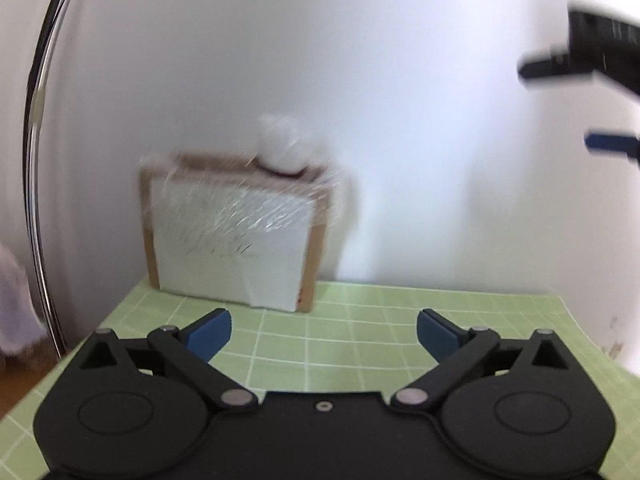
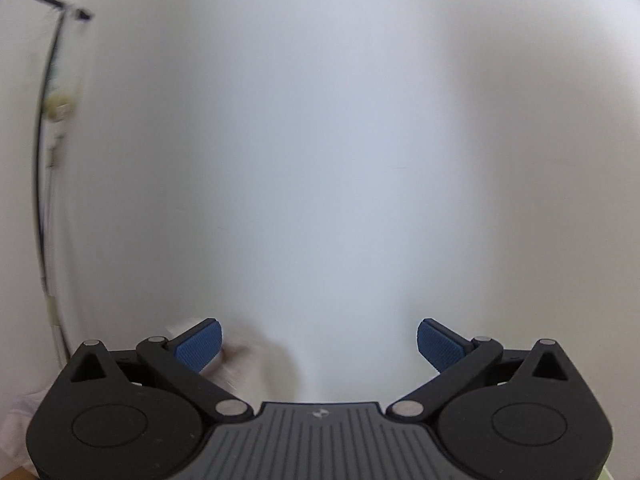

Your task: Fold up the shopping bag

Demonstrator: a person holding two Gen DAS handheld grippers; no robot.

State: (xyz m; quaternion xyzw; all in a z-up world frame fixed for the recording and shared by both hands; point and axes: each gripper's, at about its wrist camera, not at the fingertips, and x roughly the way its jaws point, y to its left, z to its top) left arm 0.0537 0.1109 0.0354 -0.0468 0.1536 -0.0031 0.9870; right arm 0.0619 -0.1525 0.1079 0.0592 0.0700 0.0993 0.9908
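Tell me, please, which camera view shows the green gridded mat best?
The left wrist view: the green gridded mat fills the foreground beyond the open left gripper, reaching to the plastic-wrapped box by the wall. The right wrist view faces mostly blank wall past the open right gripper; no mat is clearly visible.

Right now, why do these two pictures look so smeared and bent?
Left wrist view: the wrapped box against the wall is streaked with motion blur, its plastic film glaring; the metal pole bows from the fisheye lens. The left tool stays sharp. Right wrist view: mostly soft white wall, the right tool crisp and open.
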